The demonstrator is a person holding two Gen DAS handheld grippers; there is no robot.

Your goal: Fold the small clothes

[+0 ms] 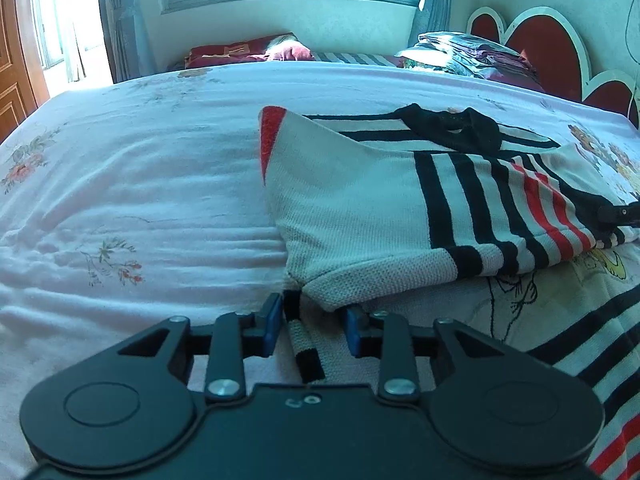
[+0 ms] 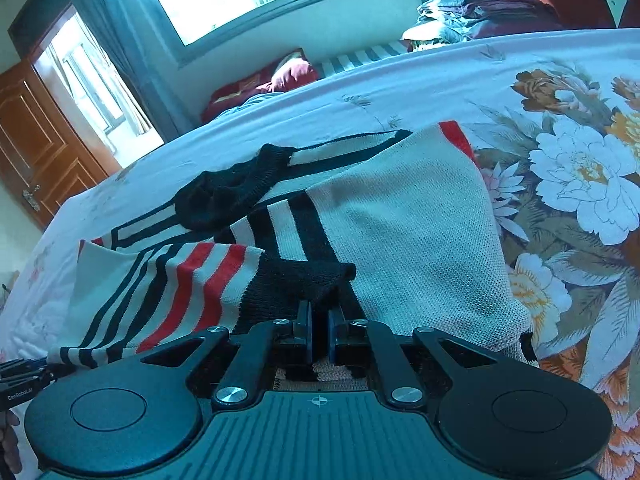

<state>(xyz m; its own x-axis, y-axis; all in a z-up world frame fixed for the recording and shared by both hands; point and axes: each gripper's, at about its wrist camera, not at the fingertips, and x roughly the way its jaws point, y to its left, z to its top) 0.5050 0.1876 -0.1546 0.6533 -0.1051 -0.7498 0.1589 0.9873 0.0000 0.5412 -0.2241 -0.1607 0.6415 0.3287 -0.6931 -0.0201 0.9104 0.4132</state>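
Observation:
A cream knit sweater [image 1: 360, 208] with black and red stripes lies on the bed, one side folded over its body. My left gripper [image 1: 314, 320] stands open at its near edge, with a cream strip with a black band [image 1: 306, 344] lying loose between the blue pads [image 1: 274, 320]. In the right wrist view the sweater [image 2: 400, 220] has a striped sleeve [image 2: 180, 288] laid across it. My right gripper [image 2: 320, 332] is shut on the sleeve's black cuff [image 2: 304, 280]. The right gripper's tip [image 1: 620, 212] shows at the left view's right edge, on the sleeve's dark end.
The white flowered sheet [image 1: 140, 180] spreads to the left. A second striped garment with a cartoon print [image 1: 540, 320] lies to the right of the left gripper. Bold flowered bedding [image 2: 580, 168] lies right of the sweater. Folded bedding [image 1: 472, 56] sits by the red headboard [image 1: 560, 48].

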